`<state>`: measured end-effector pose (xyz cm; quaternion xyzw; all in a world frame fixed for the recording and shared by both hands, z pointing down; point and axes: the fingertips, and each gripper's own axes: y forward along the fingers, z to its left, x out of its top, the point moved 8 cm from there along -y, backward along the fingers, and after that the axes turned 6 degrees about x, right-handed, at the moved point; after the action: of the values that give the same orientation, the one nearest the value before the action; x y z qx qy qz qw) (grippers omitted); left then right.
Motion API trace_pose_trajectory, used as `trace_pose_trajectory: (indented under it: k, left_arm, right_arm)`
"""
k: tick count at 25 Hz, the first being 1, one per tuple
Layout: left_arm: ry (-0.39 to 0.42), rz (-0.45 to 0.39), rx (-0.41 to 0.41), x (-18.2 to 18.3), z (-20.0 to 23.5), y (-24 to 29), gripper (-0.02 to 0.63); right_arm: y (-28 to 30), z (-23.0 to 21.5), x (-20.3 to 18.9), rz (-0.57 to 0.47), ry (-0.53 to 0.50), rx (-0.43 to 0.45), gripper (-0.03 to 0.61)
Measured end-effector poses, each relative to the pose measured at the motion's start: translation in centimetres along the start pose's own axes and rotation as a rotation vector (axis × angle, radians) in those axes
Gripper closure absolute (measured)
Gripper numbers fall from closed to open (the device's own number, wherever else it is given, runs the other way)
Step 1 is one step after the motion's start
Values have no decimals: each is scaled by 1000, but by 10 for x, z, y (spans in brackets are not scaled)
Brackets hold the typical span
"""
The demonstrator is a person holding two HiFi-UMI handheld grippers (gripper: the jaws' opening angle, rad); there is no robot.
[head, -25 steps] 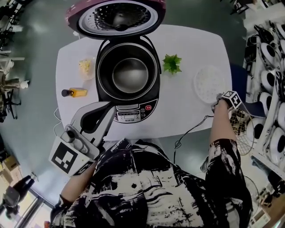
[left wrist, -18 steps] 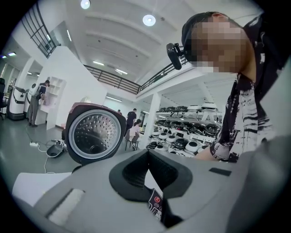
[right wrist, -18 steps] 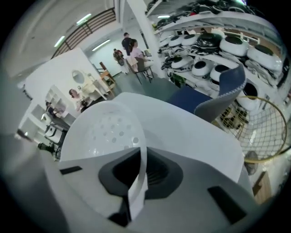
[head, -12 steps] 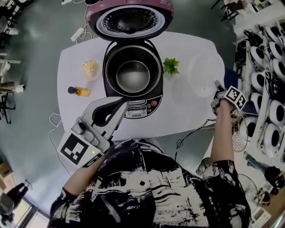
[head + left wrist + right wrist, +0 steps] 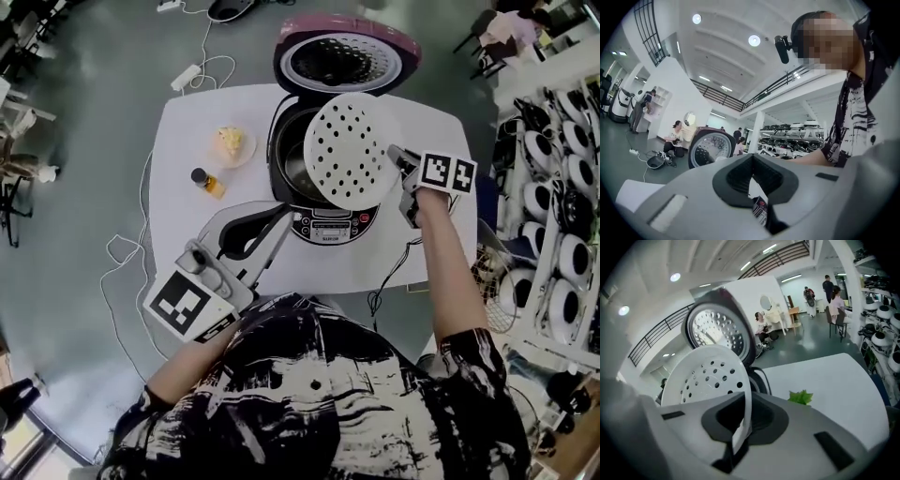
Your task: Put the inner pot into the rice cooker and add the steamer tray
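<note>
The rice cooker [image 5: 323,220] stands open on the white table [image 5: 187,141], its lid [image 5: 347,58] tipped back. The dark inner pot [image 5: 292,173] sits inside it, mostly hidden by the steamer tray. My right gripper [image 5: 394,161] is shut on the rim of that white perforated steamer tray [image 5: 349,150] and holds it tilted in the air over the cooker's mouth. In the right gripper view the tray [image 5: 710,376] rises from the shut jaws in front of the lid [image 5: 717,331]. My left gripper [image 5: 279,216] hovers at the table's front left, shut and empty, pointing at the control panel [image 5: 760,212].
A small dish of yellow food [image 5: 232,143] and a little bottle [image 5: 208,180] lie left of the cooker. A green plant sprig [image 5: 800,397] sits to its right. A cord [image 5: 389,286] hangs off the front edge. Shelves of rice cookers [image 5: 553,187] line the right side.
My right gripper has lifted the steamer tray off the table's right side and swung it left and up over the open cooker, tilting it. The left gripper has drifted slightly.
</note>
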<state>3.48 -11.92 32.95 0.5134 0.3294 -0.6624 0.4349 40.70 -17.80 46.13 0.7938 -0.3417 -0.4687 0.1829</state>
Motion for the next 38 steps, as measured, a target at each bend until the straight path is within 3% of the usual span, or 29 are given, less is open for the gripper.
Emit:
trace_pose_trajectory:
  k: [4,15,27,32,36,38]
  left_arm:
    - [1,-24,38,6,3,-21,609]
    - [-5,-53,96,9,20,-73,609]
    - [-9,-65,80,12,22,-82,609]
    - [-7,-63,63,12,17,-78,609]
    - [1,-59,49,13,12,-72,609]
    - [4,-57,46,13,9,-69,609]
  right_arm:
    - [32,6,1,92,-26,-47,576]
    - [67,5,-12,270,-181,-300,572]
    - [68,21,-21,348,-449,-396,537]
    - [68,24,-26,333,-496,-380,390]
    - [58,20,-24,268,-478,-382,387]
    - [47,23,-18,183,-457,-358,387]
